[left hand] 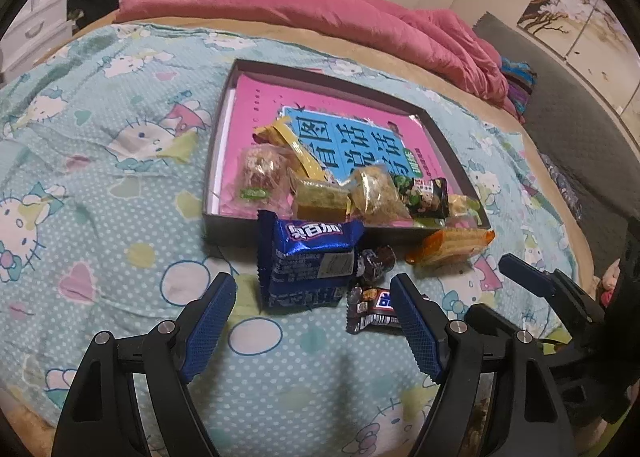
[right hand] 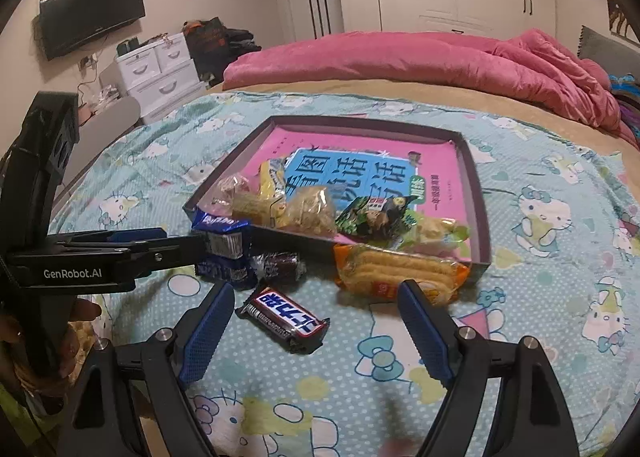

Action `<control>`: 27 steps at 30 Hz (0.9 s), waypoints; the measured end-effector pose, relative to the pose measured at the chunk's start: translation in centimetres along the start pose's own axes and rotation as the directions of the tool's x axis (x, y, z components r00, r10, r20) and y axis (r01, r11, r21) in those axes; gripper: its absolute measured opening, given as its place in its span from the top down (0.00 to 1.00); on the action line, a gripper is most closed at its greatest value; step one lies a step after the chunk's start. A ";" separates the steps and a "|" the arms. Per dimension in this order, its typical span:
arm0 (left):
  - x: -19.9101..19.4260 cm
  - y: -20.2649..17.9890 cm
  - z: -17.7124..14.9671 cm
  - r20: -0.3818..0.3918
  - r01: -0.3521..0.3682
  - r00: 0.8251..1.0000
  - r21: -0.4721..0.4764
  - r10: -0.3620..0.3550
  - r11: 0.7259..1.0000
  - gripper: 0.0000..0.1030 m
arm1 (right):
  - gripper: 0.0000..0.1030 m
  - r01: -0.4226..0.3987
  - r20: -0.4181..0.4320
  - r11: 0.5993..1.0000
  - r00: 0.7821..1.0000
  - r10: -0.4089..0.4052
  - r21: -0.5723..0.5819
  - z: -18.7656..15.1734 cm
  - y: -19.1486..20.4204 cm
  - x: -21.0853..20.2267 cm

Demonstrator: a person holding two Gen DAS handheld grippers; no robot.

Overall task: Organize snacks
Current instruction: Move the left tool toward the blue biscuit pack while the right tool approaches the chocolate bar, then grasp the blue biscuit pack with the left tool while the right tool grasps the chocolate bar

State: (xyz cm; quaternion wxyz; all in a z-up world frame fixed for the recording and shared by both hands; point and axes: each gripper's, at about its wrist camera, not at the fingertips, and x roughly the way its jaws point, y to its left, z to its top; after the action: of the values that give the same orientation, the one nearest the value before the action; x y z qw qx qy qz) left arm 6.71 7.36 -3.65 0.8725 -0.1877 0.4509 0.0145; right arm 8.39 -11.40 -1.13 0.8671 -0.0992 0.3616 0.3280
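Observation:
A dark shallow box (left hand: 224,227) (right hand: 482,193) lies on the bed with a pink book and several snack packs along its near side. In front of it lie a blue snack pack (left hand: 308,261) (right hand: 222,235), a small dark candy (left hand: 374,263) (right hand: 278,265), a brown chocolate bar (left hand: 370,307) (right hand: 286,317) and an orange cracker pack (left hand: 450,245) (right hand: 396,271). My left gripper (left hand: 312,293) is open, just short of the blue pack. My right gripper (right hand: 316,297) is open and empty, with the chocolate bar between its fingers.
A Hello Kitty sheet (left hand: 100,197) (right hand: 540,297) covers the bed. A pink duvet (left hand: 320,13) (right hand: 420,57) is bunched at the far side. White drawers (right hand: 156,73) and a wall TV (right hand: 92,11) stand beyond the bed's left edge.

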 end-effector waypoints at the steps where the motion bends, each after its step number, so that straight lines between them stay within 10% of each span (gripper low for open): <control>1: 0.2 0.0 -0.1 -0.005 0.002 1.000 0.000 -0.002 1.000 0.22 | 0.19 -0.002 -0.008 1.000 1.000 0.002 -0.006 -0.1 0.1 0.3; 27: 2.6 0.7 -0.2 -0.041 0.000 0.999 -0.007 0.000 1.000 0.22 | 0.19 -0.033 -0.127 0.978 0.992 0.007 -0.208 -1.8 2.4 6.7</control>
State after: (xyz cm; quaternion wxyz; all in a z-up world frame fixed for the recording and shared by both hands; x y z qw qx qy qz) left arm 7.95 7.55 -6.05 0.8624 -0.1910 0.4686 0.0124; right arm 9.31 -6.99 -6.91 0.8241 -0.2066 0.3796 0.3661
